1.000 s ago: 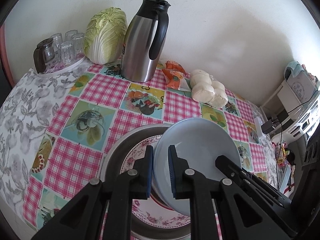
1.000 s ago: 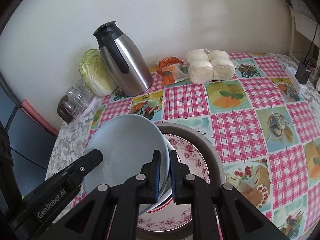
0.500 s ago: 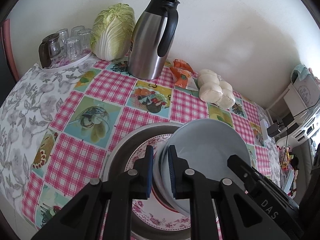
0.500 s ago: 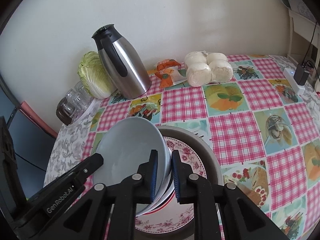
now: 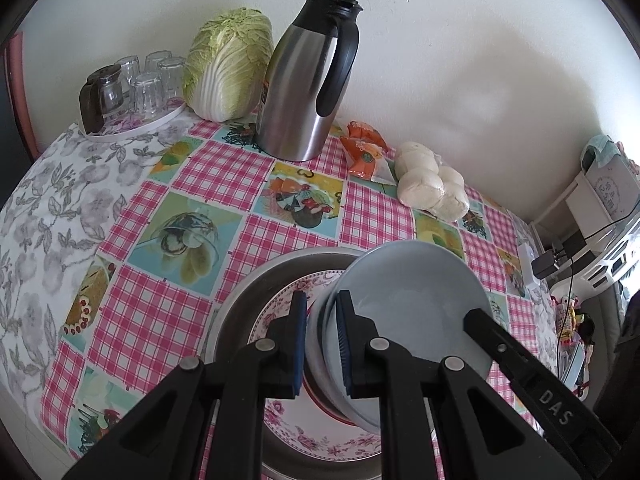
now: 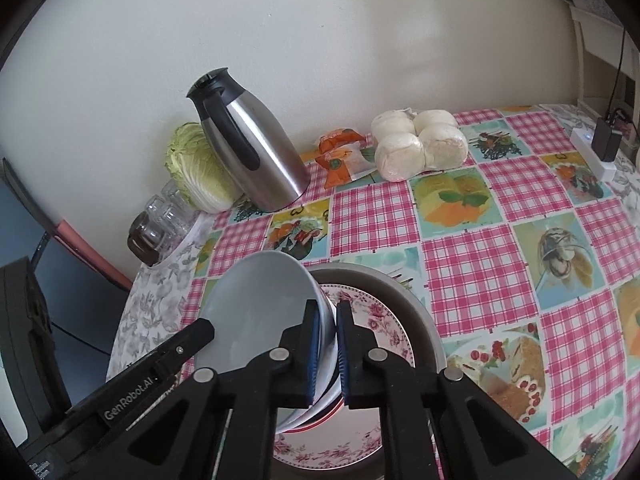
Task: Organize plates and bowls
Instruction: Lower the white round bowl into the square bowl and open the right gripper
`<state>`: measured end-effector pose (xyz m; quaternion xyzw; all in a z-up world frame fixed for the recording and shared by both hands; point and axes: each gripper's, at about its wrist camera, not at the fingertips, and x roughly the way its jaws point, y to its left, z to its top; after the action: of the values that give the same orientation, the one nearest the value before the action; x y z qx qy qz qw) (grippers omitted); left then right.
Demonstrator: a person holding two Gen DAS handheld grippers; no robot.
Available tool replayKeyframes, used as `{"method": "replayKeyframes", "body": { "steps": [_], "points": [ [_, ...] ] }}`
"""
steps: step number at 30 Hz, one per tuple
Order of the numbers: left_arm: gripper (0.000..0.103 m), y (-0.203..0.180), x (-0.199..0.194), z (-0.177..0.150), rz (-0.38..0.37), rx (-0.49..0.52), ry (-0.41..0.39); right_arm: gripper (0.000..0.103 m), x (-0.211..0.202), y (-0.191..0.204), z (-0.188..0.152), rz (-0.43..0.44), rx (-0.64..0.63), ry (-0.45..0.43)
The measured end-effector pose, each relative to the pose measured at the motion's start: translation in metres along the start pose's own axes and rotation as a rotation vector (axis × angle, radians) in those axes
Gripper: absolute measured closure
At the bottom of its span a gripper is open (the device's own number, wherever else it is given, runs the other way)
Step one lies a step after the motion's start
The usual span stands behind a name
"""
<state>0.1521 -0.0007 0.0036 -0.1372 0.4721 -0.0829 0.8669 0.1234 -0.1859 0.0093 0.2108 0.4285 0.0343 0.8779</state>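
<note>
Blue bowls (image 5: pixel 416 300), stacked and tilted, hanging over floral plate (image 5: pixel 320 440) in metal basin (image 5: pixel 240 312) near tablecloth's (image 5: pixel 216 176) front edge; rims sitting pinched between closed left gripper (image 5: pixel 322 344) and right gripper (image 6: pixel 325 350), the latter's jaws just tightening.

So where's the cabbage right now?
The napa cabbage stands against the back wall, between the tray of glasses and the steel thermos jug.

I see open checked tablecloth (image 5: pixel 224 176) ahead — thermos jug (image 5: pixel 308 80), cabbage (image 5: pixel 228 64), glasses (image 5: pixel 148 80) and buns (image 5: pixel 432 188) line the wall.
</note>
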Motion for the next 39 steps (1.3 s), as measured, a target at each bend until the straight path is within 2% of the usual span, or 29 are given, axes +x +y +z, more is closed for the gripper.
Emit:
{"method": "replayKeyframes", "body": {
  "steps": [4,15,20,21,24,30,39],
  "points": [
    [0.089,-0.002,0.0,-0.001,0.005,0.009,-0.001,0.094,0.009,-0.009,-0.002,0.036,0.046,0.034],
    [0.089,-0.002,0.001,-0.002,0.019,0.019,0.001,0.09,0.005,-0.003,-0.002,0.004,-0.008,0.03],
    [0.089,-0.005,-0.001,-0.002,0.003,0.034,-0.007,0.09,0.0,-0.004,0.0,0.014,-0.012,0.011],
    [0.089,-0.007,-0.001,-0.002,-0.005,0.043,-0.006,0.094,0.0,-0.005,0.0,0.019,-0.008,0.01],
    [0.089,-0.011,-0.001,-0.003,0.008,0.061,-0.008,0.094,0.002,-0.006,0.0,0.043,0.006,0.023],
    [0.089,-0.005,-0.002,-0.001,-0.032,0.021,-0.005,0.093,0.004,-0.006,-0.001,0.046,0.01,0.034],
    [0.088,-0.007,-0.011,0.0,-0.049,0.02,-0.026,0.093,0.002,-0.014,0.0,0.088,0.064,0.056]
  ]
}}
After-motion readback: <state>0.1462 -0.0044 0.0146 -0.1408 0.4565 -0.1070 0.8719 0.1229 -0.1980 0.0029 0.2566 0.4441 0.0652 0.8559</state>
